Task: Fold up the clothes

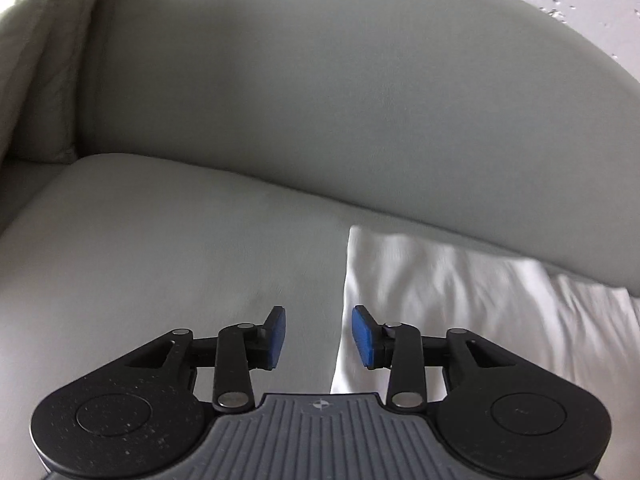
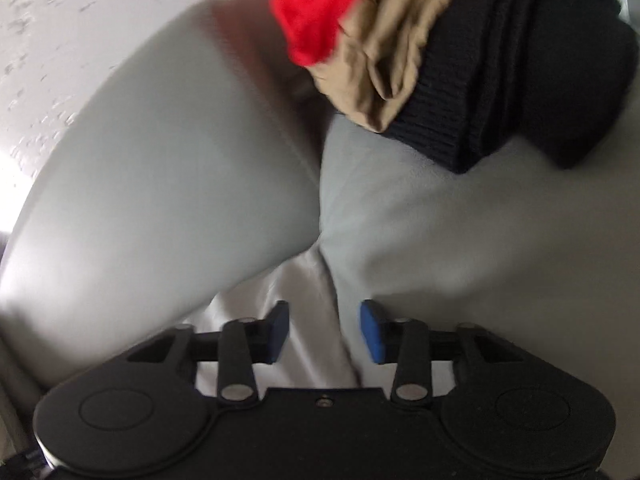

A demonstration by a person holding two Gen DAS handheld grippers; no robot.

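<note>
Left gripper (image 1: 319, 338): jaws parted, holding nothing, over one white garment (image 1: 460, 312) lying on the grey sofa (image 1: 280, 100). Right gripper (image 2: 325, 332): jaws parted, empty. Three heaped garments beyond: one red (image 2: 316, 8), one tan (image 2: 384, 60), one dark knit (image 2: 520, 80).

Black claw (image 1: 319, 338) — blue pads (image 1: 363, 336), silver rivets

— What's around here?
— A pale grey sofa: its seat cushion (image 1: 140, 240) lies flat, and the curved backrest (image 1: 340, 92) rises behind it.
— Anything else?
— A textured white wall (image 1: 580, 8) above the backrest, and a creased light cloth (image 1: 36, 40) at the far left.
</note>
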